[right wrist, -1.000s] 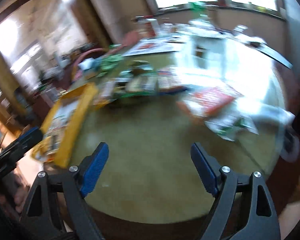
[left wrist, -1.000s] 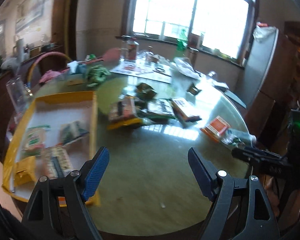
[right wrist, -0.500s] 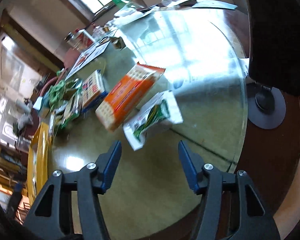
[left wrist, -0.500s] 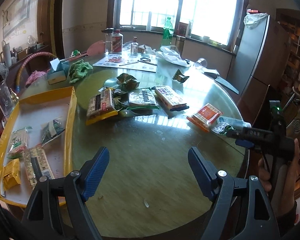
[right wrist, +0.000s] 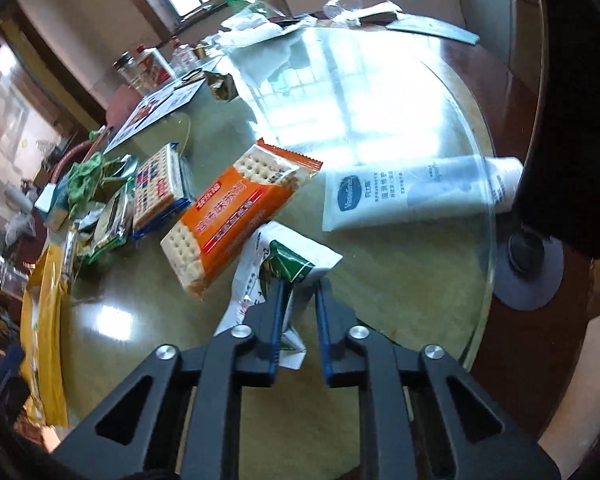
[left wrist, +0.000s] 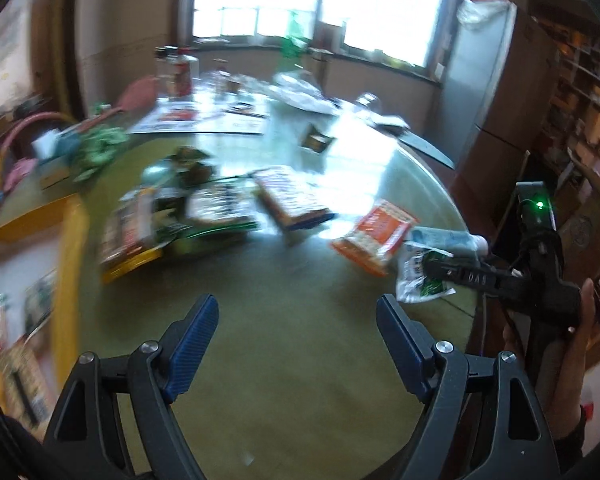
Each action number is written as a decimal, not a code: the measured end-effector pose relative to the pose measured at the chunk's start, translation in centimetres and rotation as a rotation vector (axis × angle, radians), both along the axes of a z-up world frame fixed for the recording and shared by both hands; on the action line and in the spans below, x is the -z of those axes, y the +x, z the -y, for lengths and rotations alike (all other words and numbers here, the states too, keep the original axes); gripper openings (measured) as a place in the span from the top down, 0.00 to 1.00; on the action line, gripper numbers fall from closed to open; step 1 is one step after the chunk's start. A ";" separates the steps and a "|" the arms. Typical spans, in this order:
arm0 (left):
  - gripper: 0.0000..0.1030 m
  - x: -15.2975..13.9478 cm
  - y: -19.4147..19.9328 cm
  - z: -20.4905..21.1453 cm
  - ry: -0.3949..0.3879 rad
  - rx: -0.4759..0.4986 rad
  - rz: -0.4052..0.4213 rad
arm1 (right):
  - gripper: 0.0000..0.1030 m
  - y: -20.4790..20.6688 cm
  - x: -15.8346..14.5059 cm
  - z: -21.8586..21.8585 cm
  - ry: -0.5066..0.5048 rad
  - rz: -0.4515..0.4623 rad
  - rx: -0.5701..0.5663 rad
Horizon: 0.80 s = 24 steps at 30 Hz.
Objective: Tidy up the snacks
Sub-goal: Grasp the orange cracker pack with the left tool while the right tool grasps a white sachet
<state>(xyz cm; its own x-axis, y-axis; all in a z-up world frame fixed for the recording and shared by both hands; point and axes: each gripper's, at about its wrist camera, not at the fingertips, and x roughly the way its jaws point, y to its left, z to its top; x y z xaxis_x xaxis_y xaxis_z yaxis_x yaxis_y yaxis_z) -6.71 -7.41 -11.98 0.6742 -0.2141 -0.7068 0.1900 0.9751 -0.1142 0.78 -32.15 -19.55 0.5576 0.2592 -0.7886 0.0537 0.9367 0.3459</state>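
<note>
Left wrist view: your left gripper hangs over the round table, jaws wide and empty, the yellow tray at left with packets in it. Across the table, your right gripper meets the green-and-white snack packet near the rim.

Right wrist view: the right gripper pinches the snack packet between narrow jaws — beside the orange cracker pack, with the white lotion tube a little apart. The pick looks under way; next comes a lift and carry to the tray.
</note>
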 end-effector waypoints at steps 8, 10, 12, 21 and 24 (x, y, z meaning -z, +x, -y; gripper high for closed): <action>0.21 2.1 8.0 7.4 0.128 0.176 -0.019 | 0.96 -2.3 -0.7 1.3 -0.008 0.029 -0.034; 0.21 2.8 9.8 9.1 0.148 0.217 -0.033 | 0.96 -2.5 -0.6 1.6 -0.007 0.031 -0.031; 0.21 3.3 10.9 10.0 0.137 0.245 -0.045 | 0.96 -2.6 -0.4 2.0 -0.015 0.034 -0.027; 0.21 6.1 13.6 13.1 0.276 0.315 -0.115 | 0.96 -2.9 -0.3 2.3 -0.036 0.047 -0.030; 0.24 6.6 13.3 12.9 0.267 0.315 -0.145 | 0.96 -3.1 -0.4 2.2 -0.036 0.049 -0.038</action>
